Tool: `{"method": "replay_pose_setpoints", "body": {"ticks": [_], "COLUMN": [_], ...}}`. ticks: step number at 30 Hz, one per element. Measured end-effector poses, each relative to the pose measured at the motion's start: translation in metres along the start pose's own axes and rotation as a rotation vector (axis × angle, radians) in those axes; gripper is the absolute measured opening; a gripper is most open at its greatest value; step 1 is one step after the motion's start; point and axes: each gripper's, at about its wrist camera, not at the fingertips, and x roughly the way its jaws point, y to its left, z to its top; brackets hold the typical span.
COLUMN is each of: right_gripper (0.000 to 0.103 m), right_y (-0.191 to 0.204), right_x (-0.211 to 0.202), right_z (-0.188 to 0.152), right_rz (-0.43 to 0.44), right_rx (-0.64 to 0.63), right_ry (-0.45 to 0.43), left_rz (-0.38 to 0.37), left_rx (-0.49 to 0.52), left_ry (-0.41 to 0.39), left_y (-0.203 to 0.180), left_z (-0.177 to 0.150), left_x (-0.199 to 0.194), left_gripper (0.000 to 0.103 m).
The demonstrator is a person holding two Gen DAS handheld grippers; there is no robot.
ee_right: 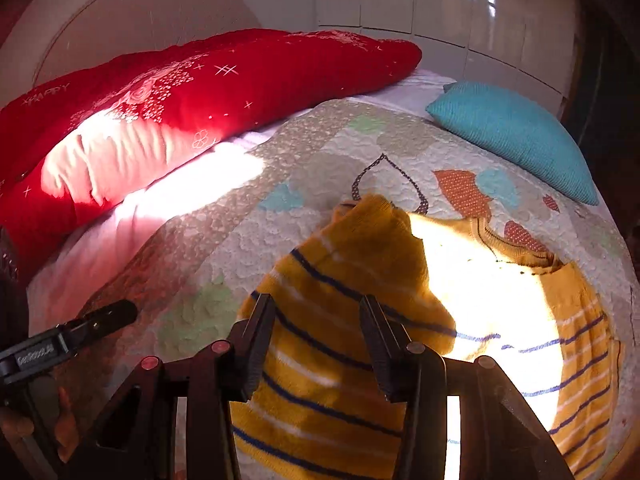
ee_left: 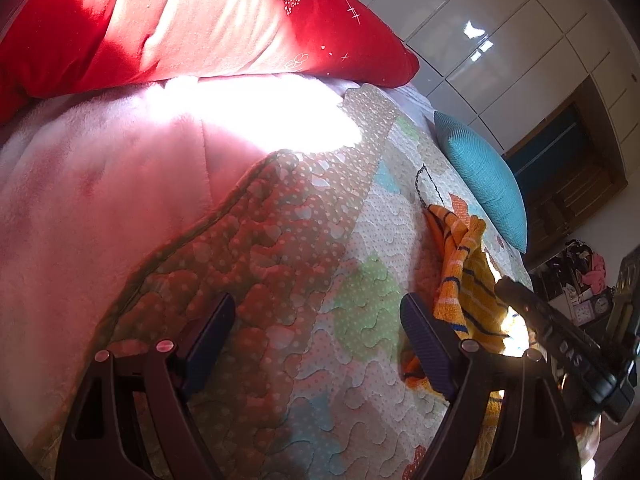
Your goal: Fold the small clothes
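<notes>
My right gripper [ee_right: 316,344] jaws parted, nothing pinched, hovering over yellow striped sweater [ee_right: 340,280] at lower centre of frame; contact probably none, glare hampers view. My left gripper [ee_left: 318,344] wide open, empty, above quilt [ee_left: 280,240].

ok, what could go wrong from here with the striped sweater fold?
1. The yellow knit sweater with blue stripes has one side folded over; with the right gripper open above it, the flap may spring back.
2. Sun glare washes out the sweater's middle, hiding edges.
3. The open left gripper sits off the garment.
</notes>
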Motion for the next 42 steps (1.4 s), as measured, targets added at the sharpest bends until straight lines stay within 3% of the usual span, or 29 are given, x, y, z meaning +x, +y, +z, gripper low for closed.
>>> {"method": "replay_pose_setpoints", "body": {"ticks": [3,7,8,10,12,19,24,30,36,42], "right_gripper": [0.043,0.045,0.050,0.069,0.075,0.075,0.075,0.075,0.075,0.075], "right_y": [-0.015,-0.018,-0.012,0.002,0.014,0.007,-0.002,-0.050,-0.095,-0.157], "right_x": [0.036,0.094,0.103,0.109,0.107,0.033,-0.021,-0.055,-0.083,-0.118], "right_z": [0.026,0.034,0.034,0.036,0.042,0.034,-0.017,-0.086,-0.137,-0.174], "right_rz": [-0.042,0.085,0.098,0.109,0.104,0.126,0.090,0.056,0.048,0.004], "right_rx": [0.077,0.174,0.156,0.098,0.034,0.050,0.015,0.152,0.290,0.430], "right_ry": [0.016,0.149,0.166,0.174,0.205,0.150,0.139,0.165,0.153,0.080], "left_rz": [0.005,0.016,0.017,0.018,0.018,0.013,0.070,0.132,0.046,0.001], "left_rx": [0.008,0.020,0.021,0.020,0.023,0.015,0.065,0.140,0.182,0.191], "left_ry": [-0.004,-0.007,-0.007,-0.008,-0.010,-0.004,0.003,0.009,0.024,0.064], "left_y": [-0.001,-0.004,-0.004,-0.004,-0.004,-0.002,-0.010,-0.028,-0.052,-0.073], "left_z": [-0.001,-0.001,-0.001,-0.001,-0.001,0.000,-0.004,-0.013,-0.027,-0.047], "left_x": [0.000,0.002,0.003,0.003,0.003,0.002,0.003,0.009,0.012,0.004], "left_gripper": [0.084,0.084,0.084,0.084,0.084,0.084,0.084,0.084,0.084,0.084]}}
